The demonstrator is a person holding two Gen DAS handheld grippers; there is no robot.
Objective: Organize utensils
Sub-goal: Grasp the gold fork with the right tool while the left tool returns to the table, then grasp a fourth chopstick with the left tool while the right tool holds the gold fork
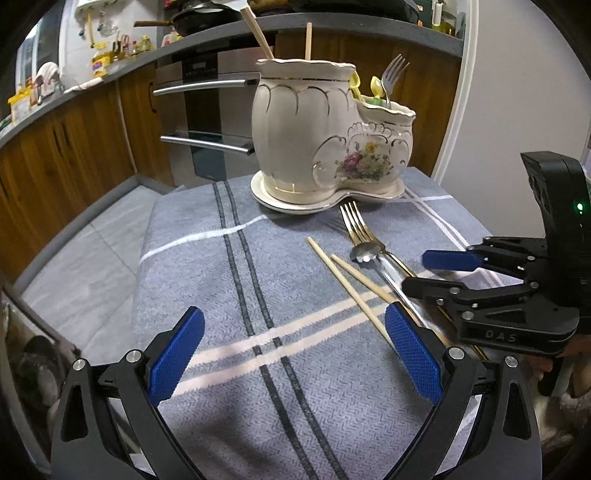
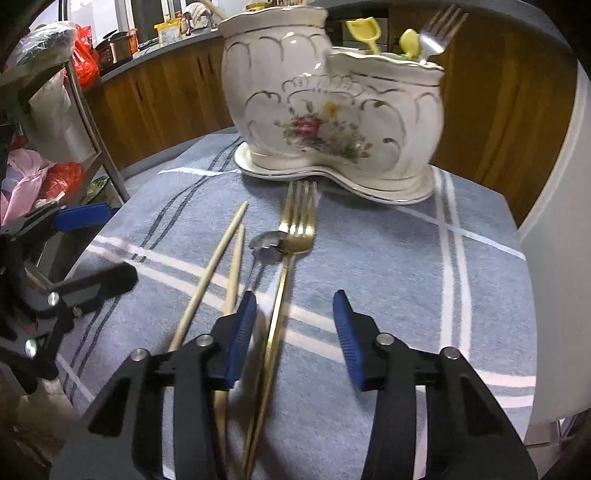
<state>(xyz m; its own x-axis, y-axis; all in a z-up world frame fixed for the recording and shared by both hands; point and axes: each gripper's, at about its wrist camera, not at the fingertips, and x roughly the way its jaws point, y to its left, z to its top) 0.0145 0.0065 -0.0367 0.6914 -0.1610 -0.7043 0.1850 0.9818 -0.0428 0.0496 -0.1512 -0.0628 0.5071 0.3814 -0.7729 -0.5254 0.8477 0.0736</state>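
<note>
A cream ceramic two-compartment utensil holder with a floral print [image 1: 325, 144] stands on its matching saucer [image 1: 373, 195] at the far side of the table, which is covered by a grey-blue striped cloth [image 1: 221, 280]. Its tall compartment holds two wooden chopsticks [image 1: 258, 35]; the low one holds a silver fork [image 1: 393, 74] and yellow plastic utensils [image 2: 364, 35]. On the cloth lie a gold fork [image 2: 297, 225], a silver spoon [image 1: 364, 254] and two more loose chopsticks [image 2: 218, 266]. The right gripper [image 2: 293, 325], jaws apart, straddles the gold fork's handle; the left gripper [image 1: 295, 350] hovers with its jaws wide apart
</note>
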